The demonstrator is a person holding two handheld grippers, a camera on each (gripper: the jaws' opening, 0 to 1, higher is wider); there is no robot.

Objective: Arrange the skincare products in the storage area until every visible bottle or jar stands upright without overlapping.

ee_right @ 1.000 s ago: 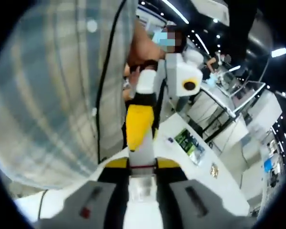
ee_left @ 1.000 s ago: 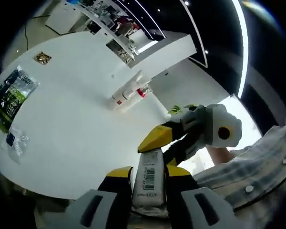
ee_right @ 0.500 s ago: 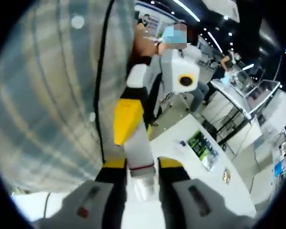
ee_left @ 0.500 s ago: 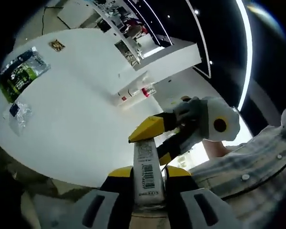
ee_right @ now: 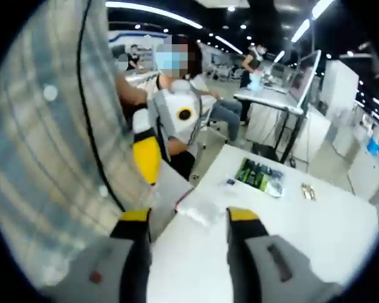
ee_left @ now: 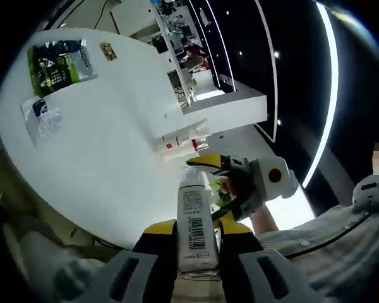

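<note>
Left tongs (ee_left: 194, 237) pinch a white tube (ee_left: 194, 224); right tongs (ee_right: 188, 221) stand spread, the tube's clear cap (ee_right: 199, 211) between them.

The tube is held in the air off the table (ee_left: 107, 164) edge. It looks light, soft-walled and slick, so grip low on the body. More bottles (ee_left: 180, 136) lie flat near the table's far edge.

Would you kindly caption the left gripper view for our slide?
Left tongs grip a white barcoded tube above the white table, right tongs beyond.
</note>
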